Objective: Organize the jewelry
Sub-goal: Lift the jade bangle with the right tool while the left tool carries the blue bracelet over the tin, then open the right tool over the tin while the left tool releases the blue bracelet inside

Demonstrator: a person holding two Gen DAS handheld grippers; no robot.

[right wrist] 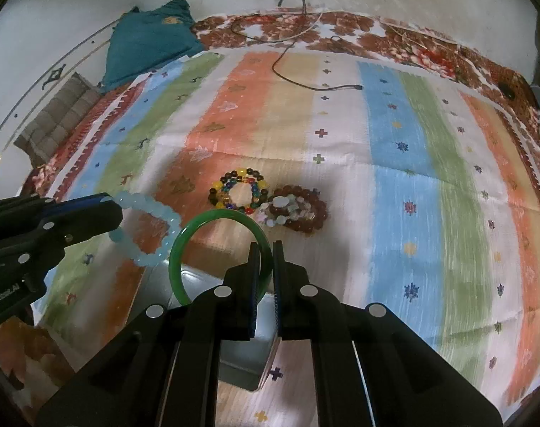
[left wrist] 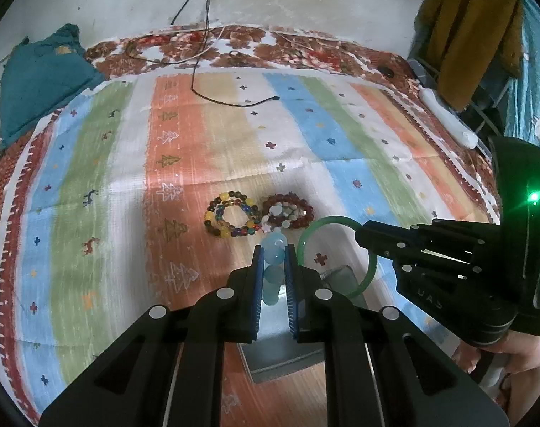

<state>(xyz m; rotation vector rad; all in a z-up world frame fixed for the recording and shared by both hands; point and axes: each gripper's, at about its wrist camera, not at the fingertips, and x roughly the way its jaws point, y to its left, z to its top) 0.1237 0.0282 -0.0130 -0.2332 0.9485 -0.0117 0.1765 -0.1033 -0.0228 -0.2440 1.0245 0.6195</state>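
Observation:
My left gripper (left wrist: 274, 249) is shut on a pale blue bead bracelet (left wrist: 274, 259) and holds it above a grey box (left wrist: 280, 352); it also shows in the right wrist view (right wrist: 147, 227). My right gripper (right wrist: 267, 249) is shut on a green bangle (right wrist: 184, 245), also held over the box (right wrist: 241, 366); the bangle shows in the left wrist view (left wrist: 305, 240). A multicoloured bead bracelet (left wrist: 230, 217) (right wrist: 239, 192) and a dark red and white bead bracelet (left wrist: 287, 210) (right wrist: 298, 210) lie side by side on the striped cloth (left wrist: 184, 163).
A black cable (left wrist: 234, 101) lies across the far part of the cloth. A teal cushion (left wrist: 38, 78) sits at the back left. A white remote-like object (left wrist: 447, 117) lies at the right edge. Clothes (left wrist: 472, 35) hang at the back right.

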